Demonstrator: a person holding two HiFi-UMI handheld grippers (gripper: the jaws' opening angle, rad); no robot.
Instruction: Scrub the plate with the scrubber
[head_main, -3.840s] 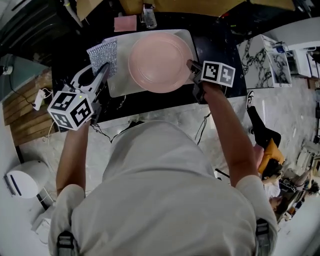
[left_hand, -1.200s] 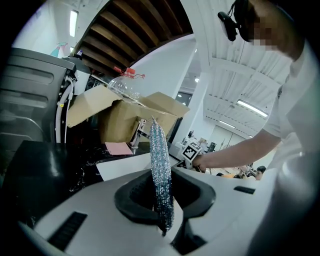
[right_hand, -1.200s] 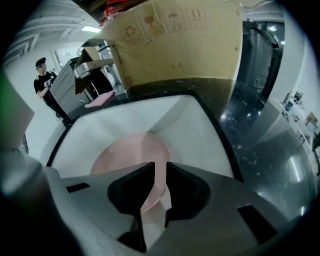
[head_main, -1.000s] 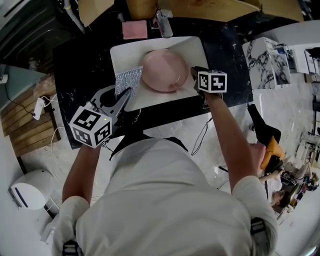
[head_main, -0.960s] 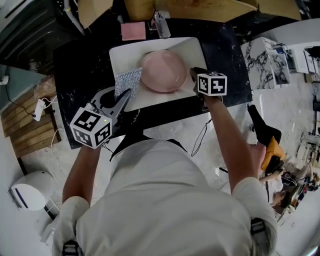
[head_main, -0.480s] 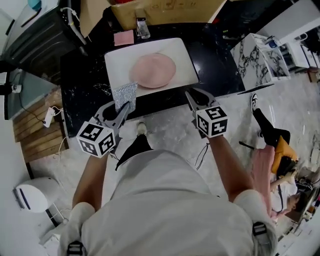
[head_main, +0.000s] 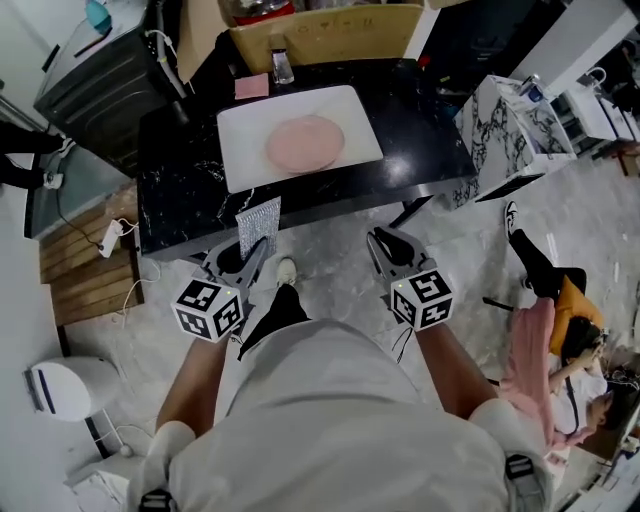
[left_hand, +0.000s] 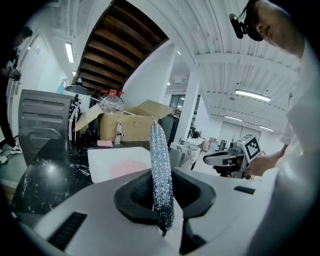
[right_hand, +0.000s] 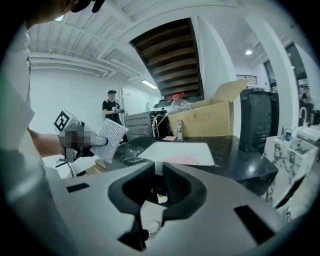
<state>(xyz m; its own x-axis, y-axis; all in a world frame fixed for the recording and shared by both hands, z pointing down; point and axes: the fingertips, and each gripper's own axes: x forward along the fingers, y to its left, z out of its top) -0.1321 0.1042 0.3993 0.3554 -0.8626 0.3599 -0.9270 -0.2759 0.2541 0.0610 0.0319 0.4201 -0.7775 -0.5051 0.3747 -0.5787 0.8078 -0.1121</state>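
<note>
I have stepped back from the counter (head_main: 420, 150), and both of my tongs have come away from it; a moment ago they were right at the plate. Now the left tongs (head_main: 256, 252) and the right tongs (head_main: 380, 240) hang over the pale floor (head_main: 330, 240), just off the counter's near edge. My left tongs are clenched on the scrubber (head_main: 259, 222), a sparkly silver pad. It stands up on its edge between the two tips and pokes up toward the counter's near edge. My right tongs are squeezed together with nothing in them. The pink plate (head_main: 304, 143) lies flat on a white tray (head_main: 245, 165) in the middle of the counter, well apart from both tongs and from the scrubber. A small pink pad (head_main: 251, 86) lies on the counter by its far edge, just behind the tray. A cardboard box (head_main: 330, 35) stands at the counter's far edge.
</note>
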